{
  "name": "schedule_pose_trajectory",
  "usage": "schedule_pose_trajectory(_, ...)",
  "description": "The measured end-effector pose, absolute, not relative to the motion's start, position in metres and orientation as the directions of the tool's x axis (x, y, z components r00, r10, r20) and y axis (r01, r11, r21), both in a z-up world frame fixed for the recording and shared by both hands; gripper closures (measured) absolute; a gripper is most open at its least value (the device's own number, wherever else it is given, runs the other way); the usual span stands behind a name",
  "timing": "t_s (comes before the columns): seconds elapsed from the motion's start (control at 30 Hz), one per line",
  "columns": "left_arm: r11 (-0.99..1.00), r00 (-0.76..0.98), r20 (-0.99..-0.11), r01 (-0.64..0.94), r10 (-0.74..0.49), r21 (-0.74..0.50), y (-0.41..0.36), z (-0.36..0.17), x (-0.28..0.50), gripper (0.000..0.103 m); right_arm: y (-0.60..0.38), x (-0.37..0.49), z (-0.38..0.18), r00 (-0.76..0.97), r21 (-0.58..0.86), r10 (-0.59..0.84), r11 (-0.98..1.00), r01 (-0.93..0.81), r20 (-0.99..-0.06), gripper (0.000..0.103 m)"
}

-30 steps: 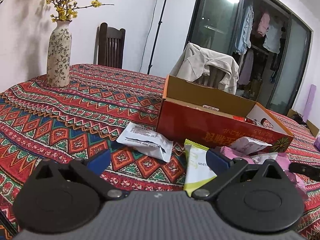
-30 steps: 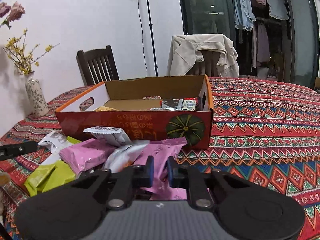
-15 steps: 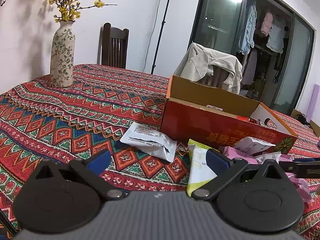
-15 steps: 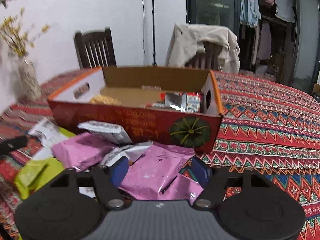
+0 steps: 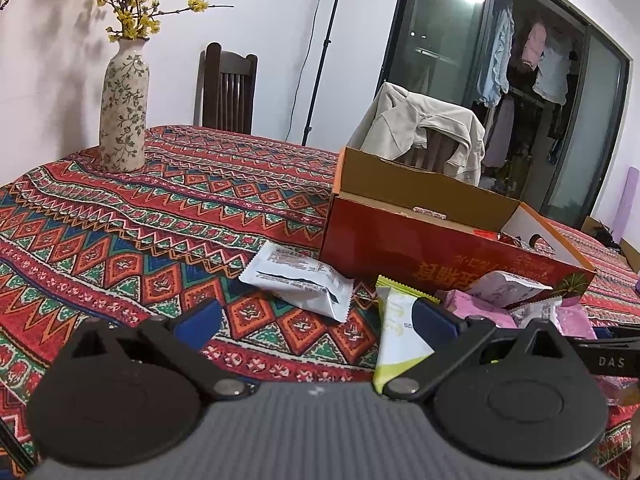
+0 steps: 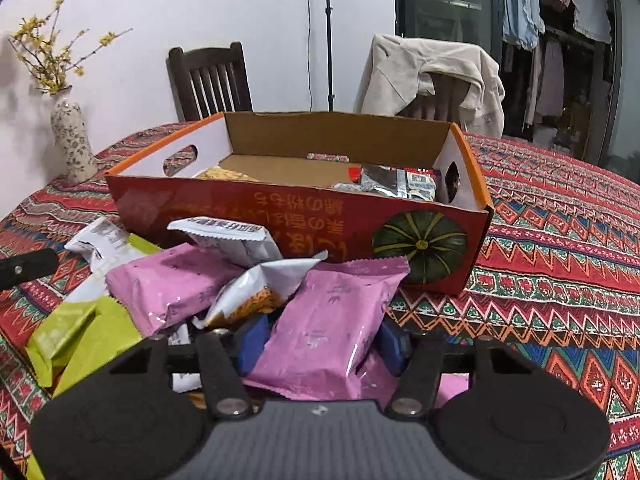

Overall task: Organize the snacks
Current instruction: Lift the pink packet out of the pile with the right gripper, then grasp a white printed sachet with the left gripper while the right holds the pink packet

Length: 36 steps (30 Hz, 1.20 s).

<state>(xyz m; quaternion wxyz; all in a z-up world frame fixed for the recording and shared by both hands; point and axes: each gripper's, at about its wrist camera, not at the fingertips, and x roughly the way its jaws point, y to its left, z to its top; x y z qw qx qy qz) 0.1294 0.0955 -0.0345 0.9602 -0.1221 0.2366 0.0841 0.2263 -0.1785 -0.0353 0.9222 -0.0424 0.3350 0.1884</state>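
Tablecloth (image 5: pixel 168 216) in the left wrist view carries a white snack packet (image 5: pixel 300 280) and a green-and-white wrapper (image 5: pixel 394 332) just before the red carton's (image 5: pixel 400 248) near wall, and the left gripper (image 5: pixel 316 320) hovers spread wide, holding nothing. In the right wrist view the right gripper (image 6: pixel 320 340) is closing its jaws around the pink snack packet (image 6: pixel 328 320) at the pile's near edge, pads flanking but apparently not yet pressing it. That packet looks light, soft, crinkly and slippery, so a hold across its puffed middle seems safest.

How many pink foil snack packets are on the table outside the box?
2. One pink foil snack packet lies between the closing right hand-held gripper fingers; another pink foil packet lies left of it in the pile. More may be hidden underneath.
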Motion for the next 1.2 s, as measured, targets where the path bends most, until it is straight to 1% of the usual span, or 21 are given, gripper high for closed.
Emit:
schedule_pose_trajectory(0.1,0.955,0.873,-0.476,-0.225,0.109,-0.193,0.096,-0.034,0.129,0.0,-0.182,0.221,-0.034,0.717,0.048,0.323,0.926,-0.376,-0.618,0.048)
schedule_pose_trajectory(0.13,0.955,0.873,-0.476,-0.227,0.112,-0.192,0.096,-0.035,0.129,0.0,-0.183,0.22,-0.033,0.719,0.053,0.327,0.925,-0.376,-0.613,0.053)
schedule_pose_trajectory(0.2,0.954,0.872,-0.474,-0.232,0.118,-0.189,0.096,-0.035,0.129,0.0,-0.188,0.219,-0.032,0.724,0.068,0.333,0.927,-0.37,-0.604,0.056)
schedule_pose_trajectory(0.3,0.952,0.873,-0.471,-0.241,0.129,-0.187,0.096,-0.034,0.128,0.0,-0.194,0.216,-0.031,0.729,0.087,0.341,0.928,-0.363,-0.593,0.057)
schedule_pose_trajectory(0.47,0.948,0.867,-0.472,-0.267,0.159,-0.172,0.097,-0.029,0.127,0.0,-0.208,0.206,-0.023,0.779,0.118,0.352,0.932,-0.343,-0.52,0.057)
schedule_pose_trajectory(0.53,0.949,0.864,-0.476,-0.27,0.163,-0.166,0.098,-0.025,0.127,0.0,-0.213,0.205,-0.021,0.785,0.14,0.362,0.93,-0.339,-0.503,0.057)
schedule_pose_trajectory(0.7,0.955,0.871,-0.443,-0.28,0.21,-0.097,0.102,-0.005,0.13,0.0,-0.217,0.205,-0.02,0.791,0.155,0.369,0.928,-0.337,-0.488,0.057)
schedule_pose_trajectory(0.8,0.961,0.863,-0.447,-0.276,0.233,-0.032,0.104,0.005,0.142,0.0,-0.219,0.203,-0.019,0.798,0.163,0.371,0.928,-0.334,-0.475,0.057)
schedule_pose_trajectory(0.93,0.968,0.83,-0.509,-0.252,0.228,0.022,0.108,0.003,0.172,0.0,-0.222,0.202,-0.017,0.807,0.172,0.366,0.931,-0.323,-0.463,0.057)
schedule_pose_trajectory(1.1,0.977,0.763,-0.613,-0.198,0.205,0.08,0.106,-0.02,0.211,0.0,-0.224,0.202,-0.017,0.813,0.173,0.357,0.934,-0.312,-0.459,0.057)
schedule_pose_trajectory(1.2,0.981,0.741,-0.643,-0.169,0.19,0.095,0.107,-0.032,0.226,0.0,-0.224,0.203,-0.018,0.812,0.174,0.357,0.934,-0.312,-0.461,0.057)
